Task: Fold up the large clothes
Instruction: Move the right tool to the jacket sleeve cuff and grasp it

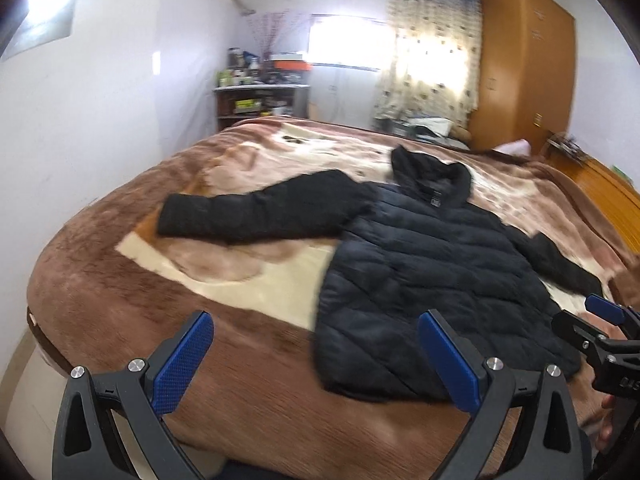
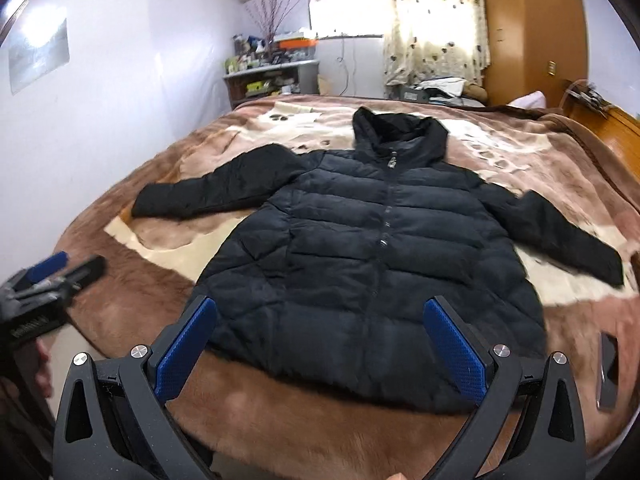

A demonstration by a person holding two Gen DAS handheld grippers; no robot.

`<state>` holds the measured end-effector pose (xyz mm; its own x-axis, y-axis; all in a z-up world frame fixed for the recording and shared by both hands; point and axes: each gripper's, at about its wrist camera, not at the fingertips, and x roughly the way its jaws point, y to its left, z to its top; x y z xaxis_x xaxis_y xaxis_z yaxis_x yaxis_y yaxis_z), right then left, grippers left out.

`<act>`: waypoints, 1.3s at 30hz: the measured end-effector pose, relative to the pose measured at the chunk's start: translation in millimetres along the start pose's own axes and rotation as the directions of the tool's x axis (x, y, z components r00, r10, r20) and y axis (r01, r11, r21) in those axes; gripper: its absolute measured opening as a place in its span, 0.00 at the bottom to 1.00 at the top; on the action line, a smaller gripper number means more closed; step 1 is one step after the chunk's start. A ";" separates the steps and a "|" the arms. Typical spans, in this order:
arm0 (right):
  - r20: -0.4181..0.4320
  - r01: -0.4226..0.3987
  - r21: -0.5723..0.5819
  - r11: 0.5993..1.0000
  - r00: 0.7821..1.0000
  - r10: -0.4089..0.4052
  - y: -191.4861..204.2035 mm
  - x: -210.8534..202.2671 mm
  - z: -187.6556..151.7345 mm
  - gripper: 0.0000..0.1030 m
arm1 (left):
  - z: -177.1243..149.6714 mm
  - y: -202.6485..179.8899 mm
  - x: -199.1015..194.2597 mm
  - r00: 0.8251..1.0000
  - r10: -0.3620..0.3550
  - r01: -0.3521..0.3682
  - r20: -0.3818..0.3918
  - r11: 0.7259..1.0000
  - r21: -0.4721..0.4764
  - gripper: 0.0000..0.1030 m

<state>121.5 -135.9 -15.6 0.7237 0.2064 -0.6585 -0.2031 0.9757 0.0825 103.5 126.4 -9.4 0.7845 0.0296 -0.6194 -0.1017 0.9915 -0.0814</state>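
Note:
A black quilted hooded jacket (image 2: 360, 248) lies flat on the bed, front up and zipped, with both sleeves spread out to the sides and the hood toward the far end. In the left wrist view the jacket (image 1: 432, 280) lies ahead and to the right. My left gripper (image 1: 316, 344) is open above the bed's near edge, left of the hem, holding nothing. My right gripper (image 2: 320, 332) is open over the middle of the hem, also empty. Each gripper appears at the edge of the other's view.
A brown and cream plush blanket (image 2: 132, 280) covers the bed. A dark phone (image 2: 608, 376) lies on it at the near right. A cluttered shelf (image 1: 260, 96), curtained window (image 1: 424, 64) and wooden wardrobe (image 1: 528, 64) stand beyond. A white wall (image 1: 100, 120) runs along the left.

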 end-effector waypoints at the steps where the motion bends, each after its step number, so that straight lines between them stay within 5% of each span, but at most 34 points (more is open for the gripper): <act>1: 0.003 0.009 -0.020 1.000 1.000 -0.009 6.1 12.5 6.6 1.00 | 4.2 11.6 6.0 1.000 0.015 -0.015 0.000 1.000 -0.019 1.00; 14: 0.028 -0.097 -0.234 0.967 0.994 0.106 101.9 163.4 91.0 1.00 | 51.3 133.3 77.9 0.993 0.113 -0.110 0.028 0.989 -0.102 1.00; 20: -0.040 -0.223 -0.281 0.933 0.975 0.221 158.5 243.9 119.8 1.00 | 57.1 166.4 108.7 0.985 0.170 -0.171 -0.011 0.981 -0.090 1.00; 35: -0.171 -0.361 -0.535 0.763 0.932 0.320 314.3 367.1 106.5 0.99 | 35.1 227.7 158.0 0.970 0.205 -0.226 -0.127 0.957 -0.180 1.00; 39: -0.175 -0.343 -0.605 0.719 0.938 0.301 350.4 384.0 99.3 0.87 | 31.9 236.6 163.5 0.965 0.222 -0.245 -0.136 0.951 -0.187 1.00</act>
<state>393.6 292.5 -165.3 0.5019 0.4737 -0.7237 -0.7933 0.5855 -0.1669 227.2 369.8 -105.0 0.6513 0.2315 -0.7226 -0.4036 0.9122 -0.0715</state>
